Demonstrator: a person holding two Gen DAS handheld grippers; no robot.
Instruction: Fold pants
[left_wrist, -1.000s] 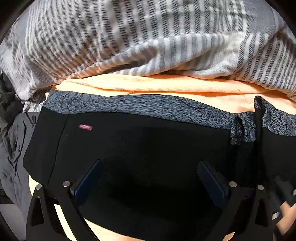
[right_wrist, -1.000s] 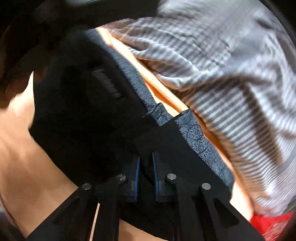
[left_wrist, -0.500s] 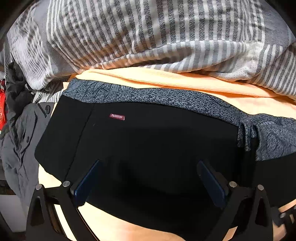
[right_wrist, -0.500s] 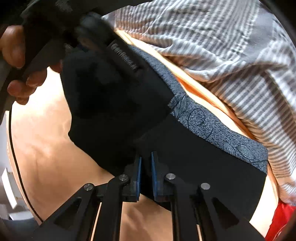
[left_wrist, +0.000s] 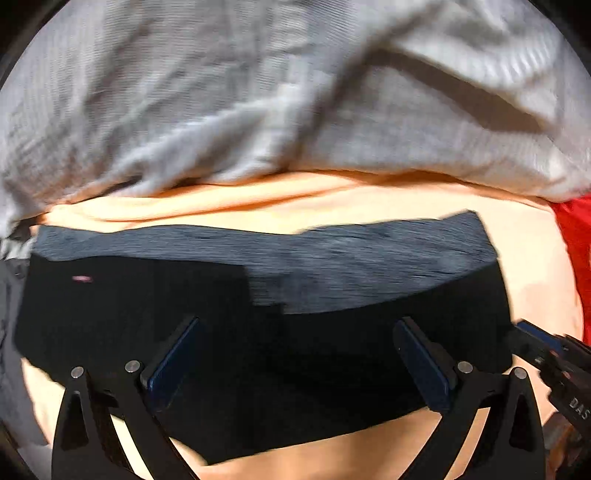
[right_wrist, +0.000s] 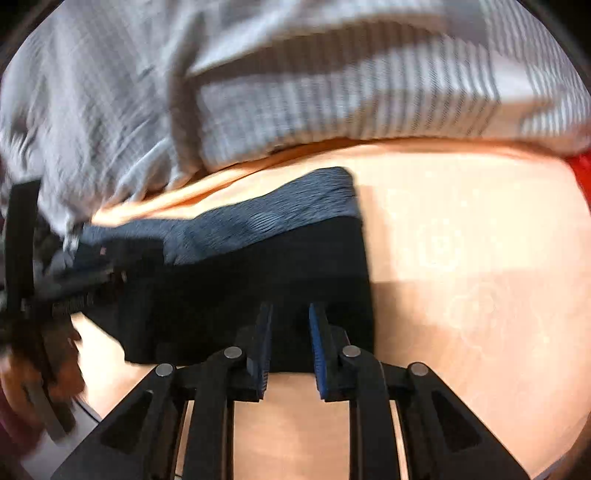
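Observation:
The black pants (left_wrist: 184, 314) with a grey patterned waistband (left_wrist: 351, 258) lie folded flat on the orange sheet (left_wrist: 258, 206). They also show in the right wrist view (right_wrist: 240, 291). My left gripper (left_wrist: 295, 365) is wide open, low over the black fabric, holding nothing. My right gripper (right_wrist: 290, 350) has its jaws a little apart at the near edge of the pants, with no fabric between them. It shows at the right edge of the left wrist view (left_wrist: 546, 354). Both views are motion-blurred.
A grey striped duvet (left_wrist: 258, 92) is bunched along the far side, also in the right wrist view (right_wrist: 332, 81). Red cloth (left_wrist: 576, 236) lies at the right. Bare orange sheet (right_wrist: 461, 258) spreads right of the pants. Dark clothes sit at the far left.
My right gripper has let go of the pants and opened slightly. The raised right part now lies flat. Both cameras swung right.

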